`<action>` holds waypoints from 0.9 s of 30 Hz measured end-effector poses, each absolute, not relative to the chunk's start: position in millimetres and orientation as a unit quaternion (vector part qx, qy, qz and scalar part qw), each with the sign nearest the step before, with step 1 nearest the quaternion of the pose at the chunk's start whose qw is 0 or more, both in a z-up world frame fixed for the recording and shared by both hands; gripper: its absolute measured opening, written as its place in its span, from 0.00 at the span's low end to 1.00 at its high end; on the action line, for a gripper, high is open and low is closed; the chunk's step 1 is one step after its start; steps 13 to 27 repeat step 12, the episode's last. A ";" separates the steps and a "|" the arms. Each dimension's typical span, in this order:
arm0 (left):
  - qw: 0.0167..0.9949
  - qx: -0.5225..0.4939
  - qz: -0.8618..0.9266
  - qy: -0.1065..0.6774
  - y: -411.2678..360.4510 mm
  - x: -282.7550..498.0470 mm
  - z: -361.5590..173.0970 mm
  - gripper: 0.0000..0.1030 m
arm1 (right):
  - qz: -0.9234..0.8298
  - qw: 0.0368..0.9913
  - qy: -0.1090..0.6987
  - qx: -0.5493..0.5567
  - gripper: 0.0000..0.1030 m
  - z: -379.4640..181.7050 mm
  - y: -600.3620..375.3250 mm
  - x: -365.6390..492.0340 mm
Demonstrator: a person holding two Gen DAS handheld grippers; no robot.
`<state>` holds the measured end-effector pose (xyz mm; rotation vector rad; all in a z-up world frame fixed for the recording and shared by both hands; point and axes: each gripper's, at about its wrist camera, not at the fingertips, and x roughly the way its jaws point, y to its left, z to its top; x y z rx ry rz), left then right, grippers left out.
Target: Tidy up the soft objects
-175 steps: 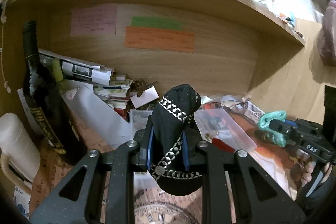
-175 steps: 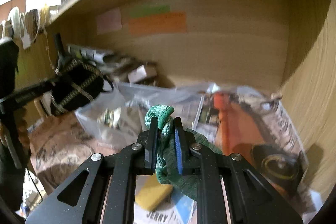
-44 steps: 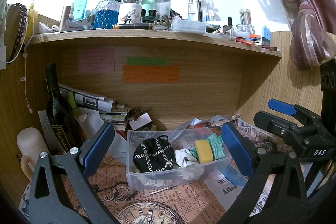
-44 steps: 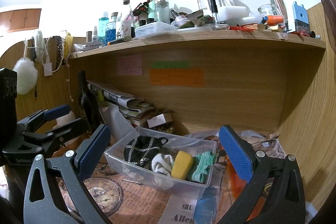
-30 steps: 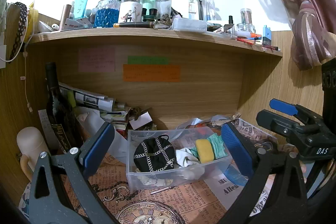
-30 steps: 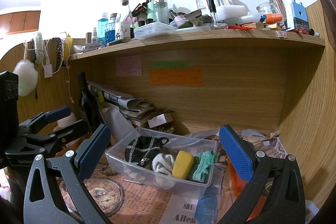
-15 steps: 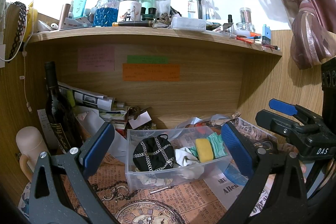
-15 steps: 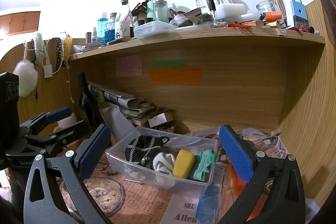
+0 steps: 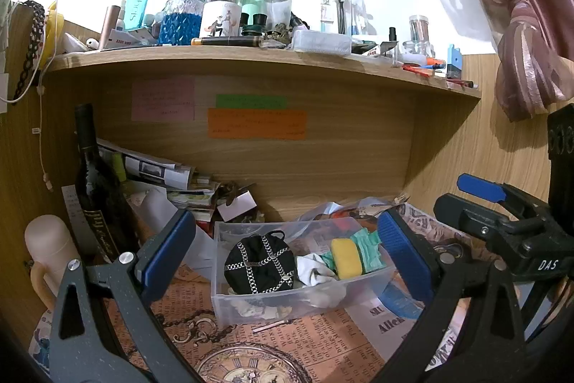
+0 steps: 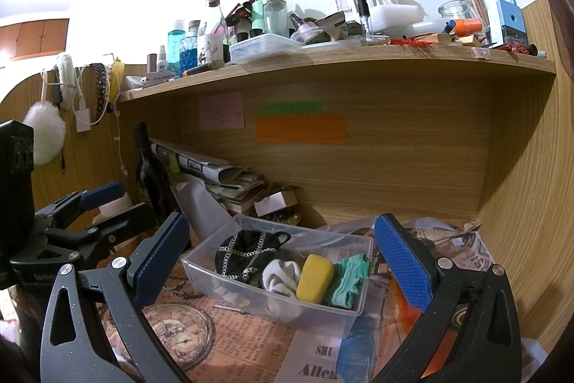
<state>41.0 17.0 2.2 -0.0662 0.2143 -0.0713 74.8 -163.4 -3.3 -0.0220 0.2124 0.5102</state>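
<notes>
A clear plastic bin (image 9: 229,306) (image 10: 201,271) stands on the desk under the shelf. In it lie a black pouch with chain trim (image 9: 260,264) (image 10: 244,255), a white sock (image 9: 314,270) (image 10: 281,277), a yellow sponge (image 9: 345,257) (image 10: 315,277) and a green cloth (image 9: 369,250) (image 10: 349,279). My left gripper (image 9: 287,253) is open and empty, held back in front of the bin. My right gripper (image 10: 281,257) is open and empty, also in front of the bin. Each gripper shows in the other's view, the right one (image 9: 502,214) and the left one (image 10: 75,221).
A dark wine bottle (image 9: 95,189) and a pale mug (image 9: 50,250) stand at the left. Stacked papers (image 9: 154,171) lean behind the bin. The desk is covered with printed newspaper (image 9: 305,340). The upper shelf (image 9: 251,54) is crowded with bottles. A wooden side wall (image 10: 531,203) closes the right.
Since 5.8 s ago both grippers let go of the black pouch and the green cloth, which now lie in the bin, and drew back. Over the last second almost nothing moved.
</notes>
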 end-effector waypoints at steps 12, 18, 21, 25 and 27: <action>0.992 -0.039 -0.042 0.114 18.8 44.8 0.8 1.00 | 0.248 0.962 0.112 -0.006 1.00 -5.9 -161.0 77.4; 0.992 -0.039 -0.042 0.114 18.8 44.8 0.8 1.00 | 0.248 0.962 0.112 -0.006 1.00 -5.9 -161.0 77.4; 0.992 -0.039 -0.042 0.114 18.8 44.8 0.8 1.00 | 0.248 0.962 0.112 -0.006 1.00 -5.9 -161.0 77.4; 0.992 -0.039 -0.042 0.114 18.8 44.8 0.8 1.00 | 0.248 0.962 0.112 -0.006 1.00 -5.9 -161.0 77.4; 0.992 -0.039 -0.042 0.114 18.8 44.8 0.8 1.00 | 0.248 0.962 0.112 -0.006 1.00 -5.9 -161.0 77.4</action>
